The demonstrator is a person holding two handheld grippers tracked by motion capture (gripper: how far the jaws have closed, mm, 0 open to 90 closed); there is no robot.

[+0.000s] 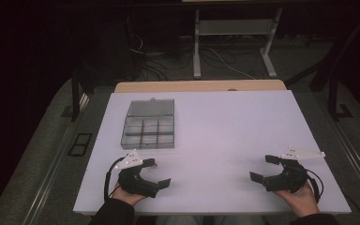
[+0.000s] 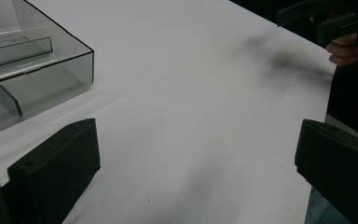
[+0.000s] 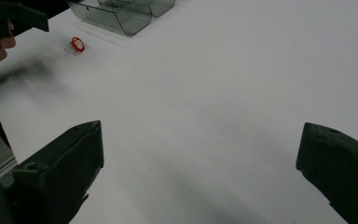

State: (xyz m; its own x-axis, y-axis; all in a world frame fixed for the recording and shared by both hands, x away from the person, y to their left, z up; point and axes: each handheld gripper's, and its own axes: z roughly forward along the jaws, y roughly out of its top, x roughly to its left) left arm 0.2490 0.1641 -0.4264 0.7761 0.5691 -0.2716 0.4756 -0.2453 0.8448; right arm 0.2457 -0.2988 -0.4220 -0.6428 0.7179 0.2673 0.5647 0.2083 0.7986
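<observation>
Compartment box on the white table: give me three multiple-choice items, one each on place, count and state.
1. Where does the compartment box lie on the table?
A. far left part
B. near right corner
C. dead centre

2. How many compartments does its open tray show in the high view?
A. two
B. six
C. twelve

3. How do the jaws of the left claw stand?
A. shut on the box
B. shut on nothing
C. wide open, nothing between

Key: 1 A, it sits beyond the left claw, left of the middle; 2 B, two rows of three; 3 C, bare table shows between its jaws in the left gripper view.
</observation>
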